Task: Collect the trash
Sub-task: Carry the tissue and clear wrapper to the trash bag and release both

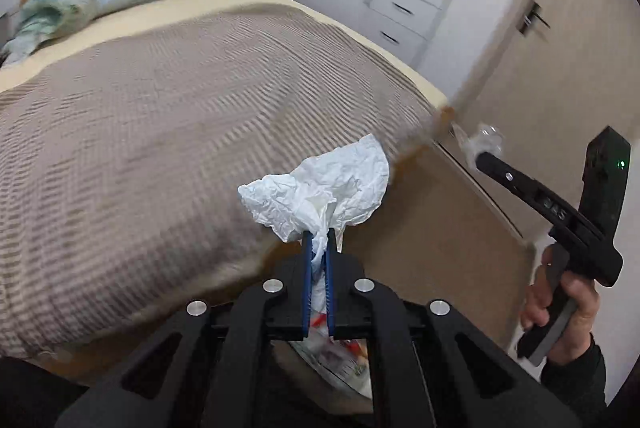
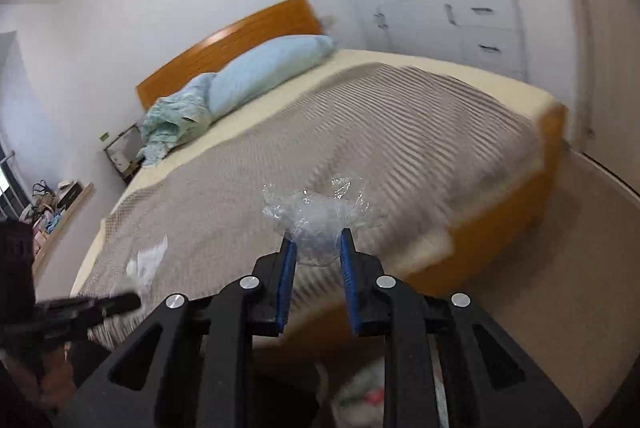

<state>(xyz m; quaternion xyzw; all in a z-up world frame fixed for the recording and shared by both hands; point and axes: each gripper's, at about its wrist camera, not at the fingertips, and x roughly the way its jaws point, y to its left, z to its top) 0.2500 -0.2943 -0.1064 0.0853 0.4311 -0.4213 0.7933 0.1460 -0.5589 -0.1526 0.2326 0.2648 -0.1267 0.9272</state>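
my left gripper (image 1: 319,234) is clamping a crumpled white tissue (image 1: 320,188), jaws nearly together, the paper fanning up and out past the tips. my right gripper (image 2: 318,244) is pinching a wad of clear plastic wrap (image 2: 316,216), jaws partly apart with the wad filling the gap. both pieces are hanging in the air over the foot end of the bed (image 1: 180,116), not touching the striped blanket.

directly under both tools something colourful and blurry is showing, low in each view. i'm reading it as a trash bag or bin (image 1: 340,356), but can't tell which. if so, the drop is lying straight down and slightly back toward me. neither hand is looking clearly nearer.

the tissue's long axis is running across the jaws, so it may be dragging on a rim. the wrap is compact.

room: the bed's wooden frame edge (image 2: 500,224) is sitting just ahead of the tips. open floor (image 1: 440,228) is lying to the right, wardrobe (image 1: 400,12) and door well apart. my right hand (image 1: 560,304) is holding close beside the left tool, so i'm watching for a clash between them.
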